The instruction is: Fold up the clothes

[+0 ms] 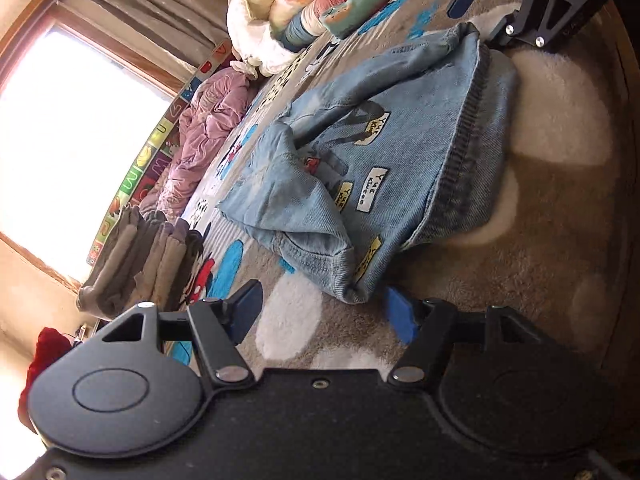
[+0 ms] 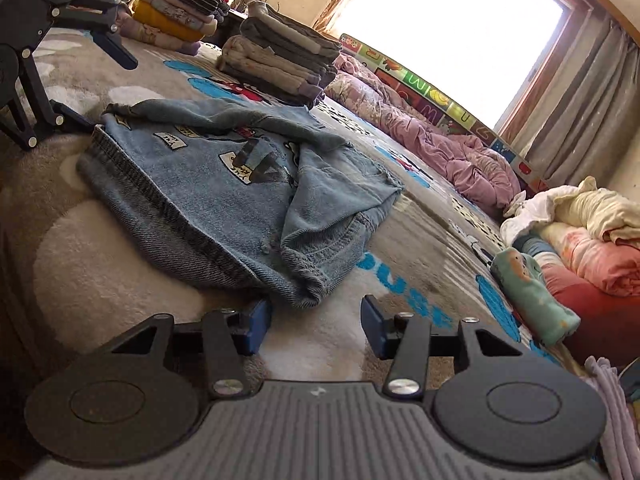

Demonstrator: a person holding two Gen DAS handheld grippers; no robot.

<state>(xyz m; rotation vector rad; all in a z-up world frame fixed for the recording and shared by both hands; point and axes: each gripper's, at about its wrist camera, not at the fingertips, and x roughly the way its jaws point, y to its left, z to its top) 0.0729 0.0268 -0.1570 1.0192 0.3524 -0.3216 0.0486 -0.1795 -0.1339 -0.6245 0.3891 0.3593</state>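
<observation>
Denim garment (image 2: 224, 200) was found partly folded on the patterned bed cover (image 2: 120, 280), sleeves drawn in, final folds judged outstanding. Patches were noted; lettering unreadable. Left hand-held gripper (image 1: 324, 312) and right hand-held gripper (image 2: 316, 324) were seen spread apart, empty. Folded stacks (image 2: 276, 64) were recorded beyond.

Strong daylight from window (image 1: 60, 152), blown out to white in both views; room beyond warm, dimmer; heavy fisheye bending at edges; dark vignetted corners; soft shadows on carpet (image 2: 120, 264); focus fairly sharp.
</observation>
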